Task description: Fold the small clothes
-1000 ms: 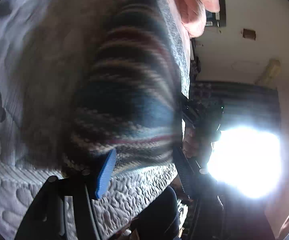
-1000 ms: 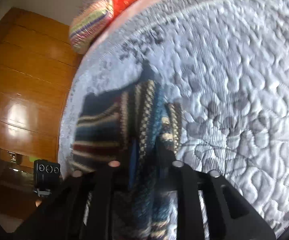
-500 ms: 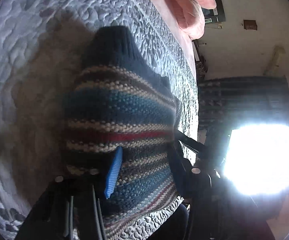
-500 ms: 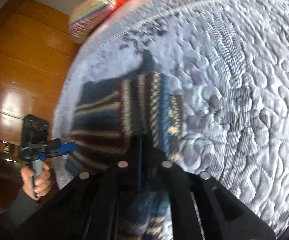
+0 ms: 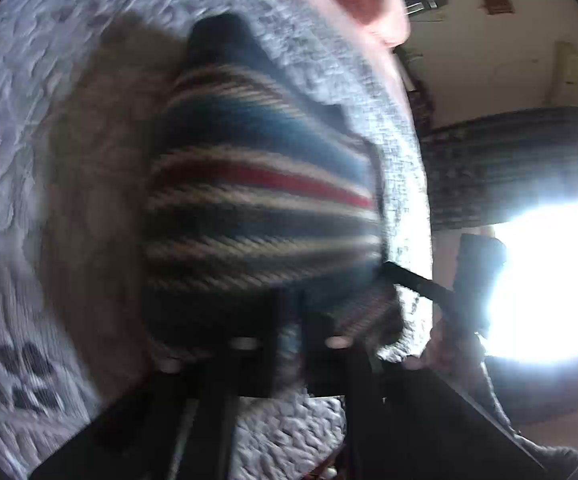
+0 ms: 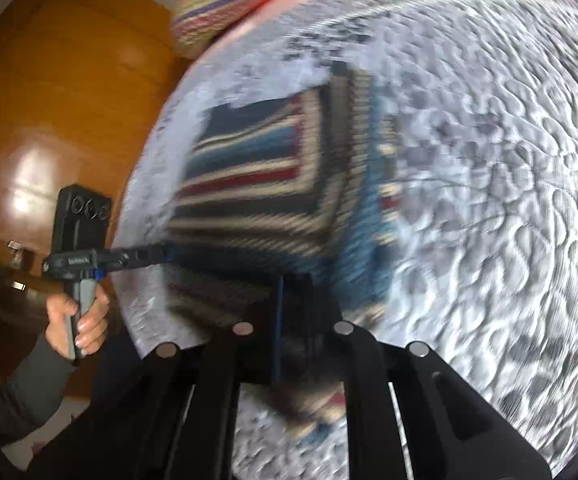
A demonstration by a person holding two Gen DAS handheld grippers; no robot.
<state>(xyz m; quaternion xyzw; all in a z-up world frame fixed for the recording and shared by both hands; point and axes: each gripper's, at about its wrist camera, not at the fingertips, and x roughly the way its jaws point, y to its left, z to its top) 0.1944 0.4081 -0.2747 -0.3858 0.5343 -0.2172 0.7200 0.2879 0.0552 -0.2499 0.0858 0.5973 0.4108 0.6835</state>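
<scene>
On a bed covered with a grey-white quilted bedspread (image 6: 489, 160) lies a small striped knitted sweater (image 6: 257, 184), with bands of dark blue, teal, cream and red. It sits near the edge of the bed, partly folded: one section has stripes running across, and the part beside it shows stripes running the other way.

From the right wrist view, the right gripper (image 6: 289, 308) has its two black fingers pressed close together, with a thin blue pad between them, pinching the near edge of the sweater. At the left of this view, the left gripper (image 6: 165, 254) reaches in sideways and meets the sweater's side edge. A hand (image 6: 77, 320) in a dark grey sleeve (image 6: 21, 392) holds its handle. Behind it stands a glossy orange-brown wooden wardrobe (image 6: 49, 120). At the far end of the bed rests a rolled striped blanket (image 6: 225, 12) in many colours, next to something bright red.

From the left wrist view, which is blurred, the left gripper (image 5: 291, 320) has its fingers nearly touching, clamped on the sweater's lower edge. The sweater (image 5: 257, 208) fills the middle of the frame, its dark blue collar pointing away. The right gripper (image 5: 417, 280) shows as a dark bar touching the sweater's right edge. A pink pillow (image 5: 369, 0) lies at the top, and a bright window (image 5: 549, 280) glares at the right.
</scene>
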